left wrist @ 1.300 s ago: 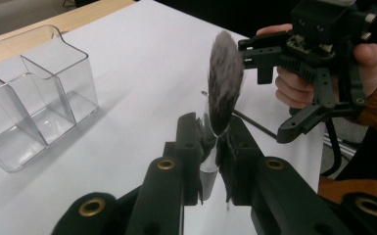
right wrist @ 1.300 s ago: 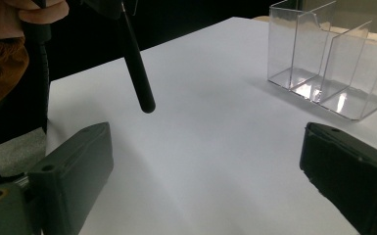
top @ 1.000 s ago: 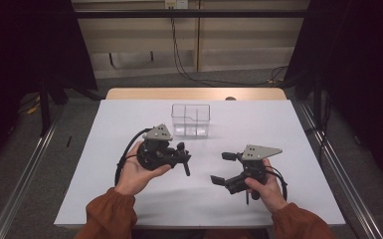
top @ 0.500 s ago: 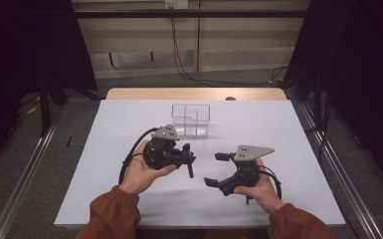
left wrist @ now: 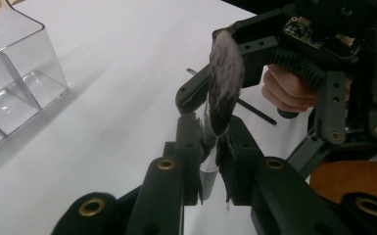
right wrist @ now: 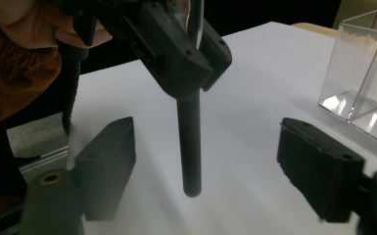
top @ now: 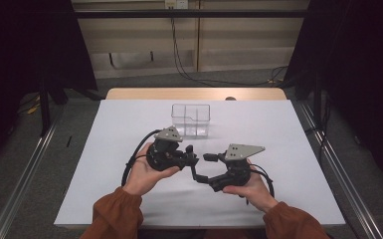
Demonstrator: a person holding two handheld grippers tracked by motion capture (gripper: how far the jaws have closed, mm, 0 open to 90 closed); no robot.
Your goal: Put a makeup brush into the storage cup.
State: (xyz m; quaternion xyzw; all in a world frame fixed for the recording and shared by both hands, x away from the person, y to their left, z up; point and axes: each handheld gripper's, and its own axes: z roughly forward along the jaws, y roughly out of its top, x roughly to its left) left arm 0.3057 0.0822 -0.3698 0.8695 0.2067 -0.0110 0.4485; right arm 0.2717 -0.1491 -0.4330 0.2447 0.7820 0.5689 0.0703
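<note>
Moved since earlier: we brought the right gripper (top: 202,167) in from well off to the side until it sat just beside the left gripper (top: 191,154); its jaws had just been closing, with the brush handle between them.
Left gripper: we kept it clenched on the makeup brush (left wrist: 221,90), pinching the shiny ferrule just below the bristles.
Brush, from the left gripper: the grey bristle head stood up above the jaws, and the right gripper (left wrist: 323,63) waited right behind it.
Brush, from the right gripper: the black handle (right wrist: 189,147) hung down out of the left gripper (right wrist: 186,54) and ended midway between our two right jaws.
Right gripper: released; we saw clear gaps on both sides of the handle, neither pad touching it.
Clear box (top: 191,119): beyond both grippers, apart from them, on the white table (top: 288,134).
Hands: our left hand (top: 142,174) cupped its gripper from below, and our right hand (top: 248,189) did likewise.
</note>
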